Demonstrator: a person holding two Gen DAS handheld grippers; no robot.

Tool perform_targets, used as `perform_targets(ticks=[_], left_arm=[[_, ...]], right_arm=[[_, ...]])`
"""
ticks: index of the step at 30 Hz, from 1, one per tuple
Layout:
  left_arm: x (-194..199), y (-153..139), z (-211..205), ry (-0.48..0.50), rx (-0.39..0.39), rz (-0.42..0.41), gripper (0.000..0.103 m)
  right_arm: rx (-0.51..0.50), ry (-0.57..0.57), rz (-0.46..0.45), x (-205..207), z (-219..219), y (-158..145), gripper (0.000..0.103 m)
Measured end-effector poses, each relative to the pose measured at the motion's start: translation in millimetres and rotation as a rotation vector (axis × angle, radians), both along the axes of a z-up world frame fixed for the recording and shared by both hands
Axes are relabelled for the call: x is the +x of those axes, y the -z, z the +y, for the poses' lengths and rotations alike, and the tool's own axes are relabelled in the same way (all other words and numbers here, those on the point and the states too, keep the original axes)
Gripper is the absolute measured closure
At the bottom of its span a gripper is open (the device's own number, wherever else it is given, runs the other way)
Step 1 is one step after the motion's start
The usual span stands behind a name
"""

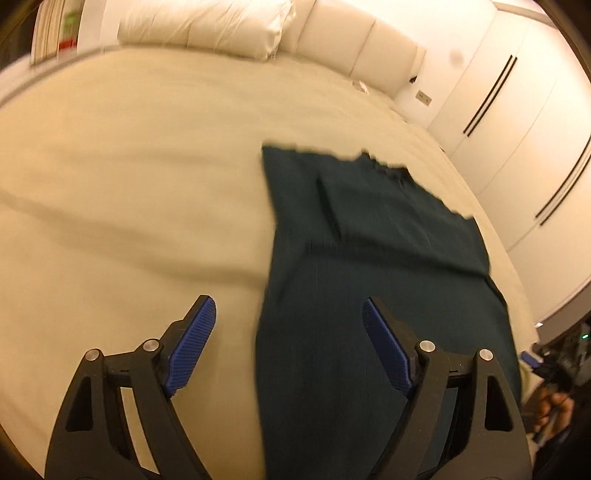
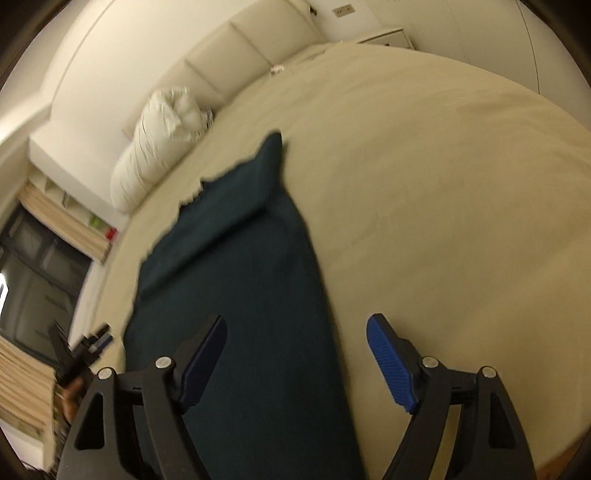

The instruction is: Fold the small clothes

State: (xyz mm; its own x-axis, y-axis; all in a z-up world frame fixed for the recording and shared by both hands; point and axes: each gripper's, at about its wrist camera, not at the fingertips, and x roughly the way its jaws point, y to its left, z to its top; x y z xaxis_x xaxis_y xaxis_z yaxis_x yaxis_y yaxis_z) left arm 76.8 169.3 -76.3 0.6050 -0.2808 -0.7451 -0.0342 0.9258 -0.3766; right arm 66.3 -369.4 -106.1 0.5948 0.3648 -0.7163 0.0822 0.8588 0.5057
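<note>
A: Starting at the left, what is the left gripper (image 1: 288, 325) doing?

B: It is hovering with its jaws spread wide and nothing between them, straddling the left long edge of the dark green garment (image 1: 369, 258). Its left pad is hanging over bare bed (image 1: 129, 166), its right pad over cloth.

A: And where is the garment lying?

B: It is lying flat on the bed, stretching lengthwise away from both grippers toward the pillow (image 1: 207, 26) and headboard. A folded flap is showing near its far end.

A: The right gripper (image 2: 295, 332)?

B: Also spread and empty. It is straddling the opposite long edge, with its left pad over cloth and its right pad over sheet.

A: Which is nearer?

B: I am judging them about equal; each is sitting at its own near corner.

A: Room to move?

B: Open sheet is running on both sides and beyond the far edge. The frames are blurring, so the hems are looking ragged.
</note>
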Motion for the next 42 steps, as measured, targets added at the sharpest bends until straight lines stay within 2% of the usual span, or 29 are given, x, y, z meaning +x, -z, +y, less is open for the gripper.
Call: perform_targets(ticks=[5,12,19,24,26,31,33,39,42], left_arm=[[-58.0,26.0,5.8,0.026,-0.100,0.117,0.022],[-114.6,31.2,4.1,0.062,-0.196,0.140,0.022],[-126.8,27.9,-10.9,0.106,-0.138,0.167,0.022],[-131.5,30.1,-19.2,0.135,-0.136,0.181,0.022],[-130.9,30.1,-22.9,0.141,-0.129,0.183,0.022],[-130.1,31.5,-29.7,0.164,-0.103,0.196,0.022],[-129.3,31.8,-28.5,0.170,-0.108,0.202,0.022],[-138.4,34.3,-27.0,0.180,-0.146,0.237,0.022],[-137.8,35.5,-31.0,0.183,-0.139,0.242,0.022]], right_arm=[[0.002,0.003,0.008,-34.3,-7.1,7.5,0.022],[-0.058,-0.069,0.056,-51.3,1.2,10.3,0.022],[-0.042,-0.087,0.095,-63.6,3.9,22.8,0.022],[-0.020,-0.107,0.111,-61.0,5.9,27.1,0.022],[-0.013,-0.118,0.113,-63.6,6.5,27.5,0.024],[0.046,-0.117,0.118,-73.7,-0.9,31.9,0.040],[0.061,-0.111,0.123,-75.6,-3.7,34.2,0.044],[0.082,-0.109,0.126,-77.1,-7.2,34.6,0.045],[0.084,-0.118,0.131,-76.9,-6.6,35.1,0.045]])
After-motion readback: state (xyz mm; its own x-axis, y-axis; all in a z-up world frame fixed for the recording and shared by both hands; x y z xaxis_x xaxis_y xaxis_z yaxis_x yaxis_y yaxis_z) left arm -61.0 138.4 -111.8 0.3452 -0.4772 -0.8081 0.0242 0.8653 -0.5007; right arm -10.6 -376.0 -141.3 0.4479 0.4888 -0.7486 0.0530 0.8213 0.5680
